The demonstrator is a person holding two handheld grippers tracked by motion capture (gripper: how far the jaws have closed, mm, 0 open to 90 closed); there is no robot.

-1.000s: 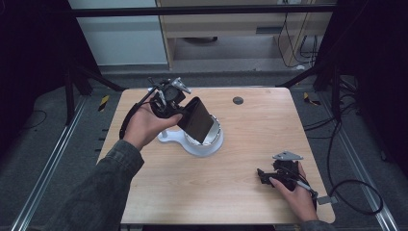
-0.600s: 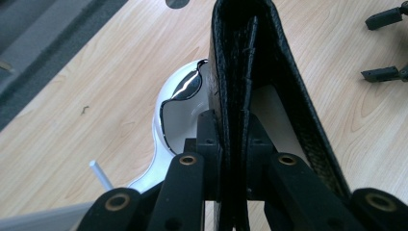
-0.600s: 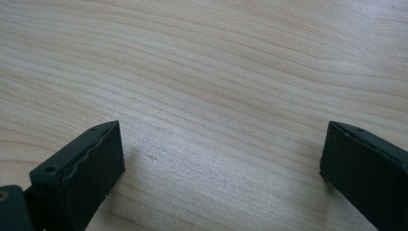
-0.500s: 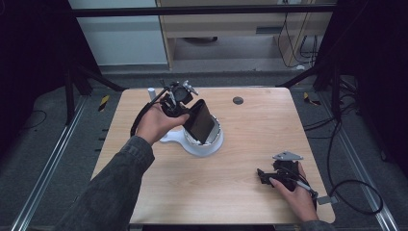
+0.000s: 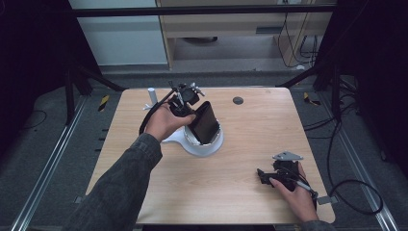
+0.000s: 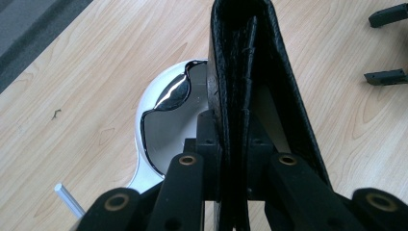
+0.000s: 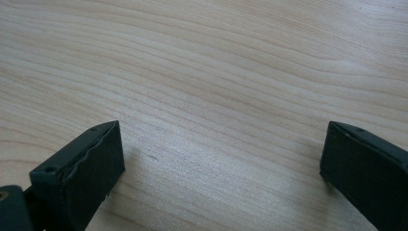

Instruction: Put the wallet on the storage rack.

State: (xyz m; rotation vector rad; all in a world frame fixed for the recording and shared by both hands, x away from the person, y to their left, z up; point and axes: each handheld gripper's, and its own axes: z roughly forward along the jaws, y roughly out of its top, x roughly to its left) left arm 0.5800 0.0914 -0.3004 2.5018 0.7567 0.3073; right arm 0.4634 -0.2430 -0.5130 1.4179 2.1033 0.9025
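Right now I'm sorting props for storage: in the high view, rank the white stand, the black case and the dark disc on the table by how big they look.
1. Black case and white stand: unsure, the case hides part of the stand.
2. Dark disc: clearly smallest.

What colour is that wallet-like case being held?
Black, with a grainy leather texture: the case, clearest in the left gripper view.

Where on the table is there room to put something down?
The wooden table is bare along its near edge, between the grey-sleeved left forearm and the right tool. The far right corner past the small dark round disc is free too. It is crowded mid-left: the left tool holds a black leather case over the white round dish.
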